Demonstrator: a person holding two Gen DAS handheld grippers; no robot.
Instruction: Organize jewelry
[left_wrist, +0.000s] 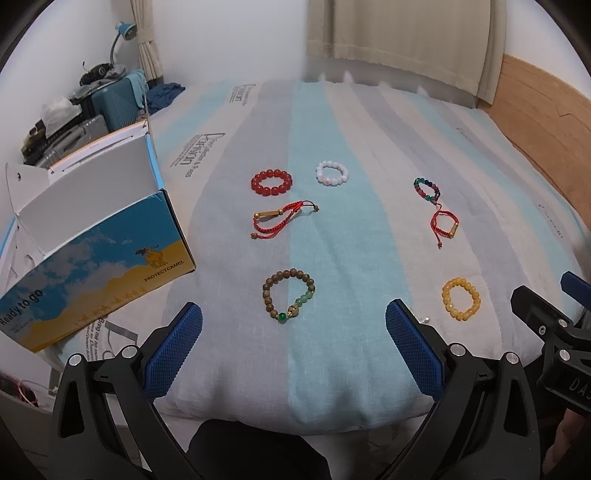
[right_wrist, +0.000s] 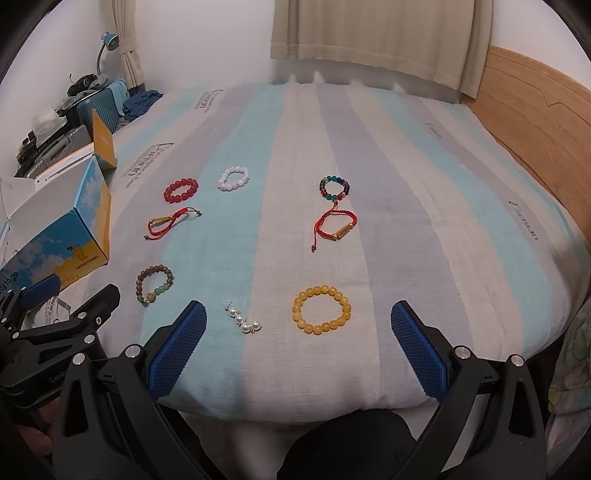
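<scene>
Several bracelets lie on a striped bed sheet (left_wrist: 332, 258). Far row: a red bead bracelet (left_wrist: 271, 181), a white one (left_wrist: 331, 173), a multicoloured one (left_wrist: 427, 189). Middle: two red cord bracelets (left_wrist: 280, 218) (left_wrist: 445, 225). Near: a brown-and-green bead bracelet (left_wrist: 289, 295) and a yellow bead bracelet (right_wrist: 321, 309). A short pearl strand (right_wrist: 244, 320) lies beside the yellow one. My left gripper (left_wrist: 293, 325) hangs open just short of the brown bracelet. My right gripper (right_wrist: 298, 325) is open, with the yellow bracelet and pearls ahead between its fingers. Neither holds anything.
An open blue-and-yellow cardboard box (left_wrist: 110, 254) sits at the left on the bed. Suitcases and clutter (left_wrist: 92, 107) stand beyond it by the wall. A wooden headboard (left_wrist: 546, 122) runs along the right. Curtains (right_wrist: 369, 40) hang behind the bed.
</scene>
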